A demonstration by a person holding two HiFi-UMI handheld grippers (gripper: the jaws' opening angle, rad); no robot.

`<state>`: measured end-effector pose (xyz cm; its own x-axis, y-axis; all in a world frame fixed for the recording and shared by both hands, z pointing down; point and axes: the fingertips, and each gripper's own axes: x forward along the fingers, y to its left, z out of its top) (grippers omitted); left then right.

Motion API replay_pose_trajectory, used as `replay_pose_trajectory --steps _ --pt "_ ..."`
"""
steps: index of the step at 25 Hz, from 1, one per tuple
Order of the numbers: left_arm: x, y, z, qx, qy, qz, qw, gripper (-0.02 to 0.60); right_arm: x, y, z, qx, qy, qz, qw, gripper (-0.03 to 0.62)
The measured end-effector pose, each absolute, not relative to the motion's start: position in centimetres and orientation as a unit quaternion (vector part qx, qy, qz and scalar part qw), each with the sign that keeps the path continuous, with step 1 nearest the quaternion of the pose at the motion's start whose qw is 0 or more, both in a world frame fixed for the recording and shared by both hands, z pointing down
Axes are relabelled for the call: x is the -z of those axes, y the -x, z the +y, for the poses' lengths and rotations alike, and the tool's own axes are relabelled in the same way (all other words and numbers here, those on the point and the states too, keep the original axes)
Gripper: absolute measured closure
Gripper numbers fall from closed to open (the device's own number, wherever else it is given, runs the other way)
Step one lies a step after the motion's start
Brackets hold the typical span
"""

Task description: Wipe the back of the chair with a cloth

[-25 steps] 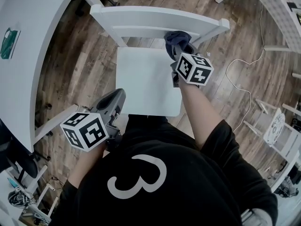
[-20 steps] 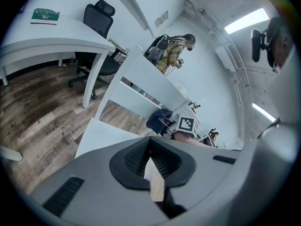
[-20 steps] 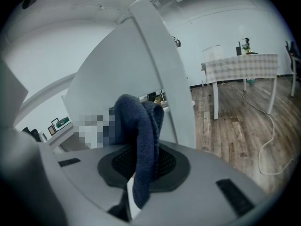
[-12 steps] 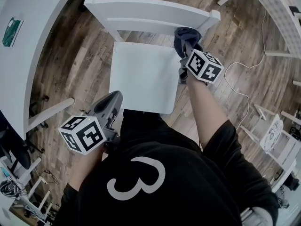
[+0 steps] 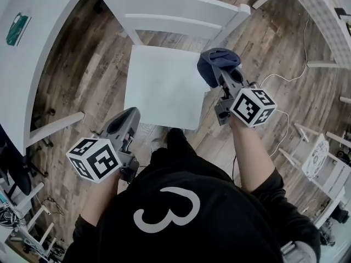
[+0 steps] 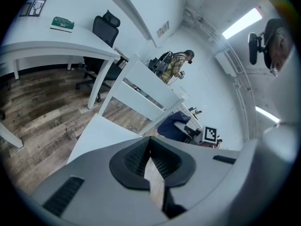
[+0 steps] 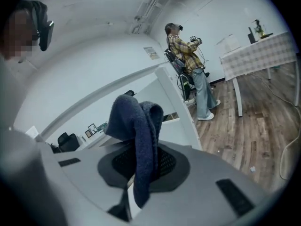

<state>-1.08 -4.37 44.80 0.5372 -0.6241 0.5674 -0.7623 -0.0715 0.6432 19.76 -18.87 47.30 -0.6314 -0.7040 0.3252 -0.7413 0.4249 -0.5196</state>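
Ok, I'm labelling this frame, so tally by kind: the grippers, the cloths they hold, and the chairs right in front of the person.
Grippers: 2, the left gripper and the right gripper
Cloths: 1, the dark blue cloth
Chairs: 1, the white chair
Total: 4

From above, my cloth bunches over the tips of my right gripper, so I cannot see them. The seat hides the chair's legs. The table runs off the left edge. The green thing on it is too small to tell.
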Motion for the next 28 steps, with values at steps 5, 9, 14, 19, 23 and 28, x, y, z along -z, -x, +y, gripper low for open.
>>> replay_pose_trajectory --steps 5,9,14,19,23,28 --pt "-41.8 -0.7 -3.1 -0.050 -0.760 -0.447 0.469 0.568 -41.9 -17.8 -12.4 -0.307 -0.346 -0.886 0.039 0.543" --pt "-38.1 -1.2 -1.1 -0.033 -0.795 -0.420 0.436 0.568 -37.4 -15.7 -6.2 -0.288 -0.299 -0.908 0.047 0.543" --pt "-32.6 -0.5 4.1 -0.011 -0.831 -0.403 0.383 0.568 -31.5 -13.5 2.4 -0.264 -0.283 -0.922 0.018 0.543" --pt "-27.2 1.2 11.1 -0.009 -0.865 -0.392 0.313 0.568 -25.9 -11.1 10.5 -0.226 -0.276 -0.934 -0.008 0.543" --pt "-24.2 2.4 16.6 0.002 -0.877 -0.386 0.284 0.568 -22.5 -9.5 16.5 -0.197 -0.277 -0.940 -0.023 0.543" --pt "-21.3 3.1 21.3 0.017 -0.893 -0.372 0.252 0.568 -19.0 -8.7 21.5 -0.173 -0.303 -0.936 -0.055 0.543"
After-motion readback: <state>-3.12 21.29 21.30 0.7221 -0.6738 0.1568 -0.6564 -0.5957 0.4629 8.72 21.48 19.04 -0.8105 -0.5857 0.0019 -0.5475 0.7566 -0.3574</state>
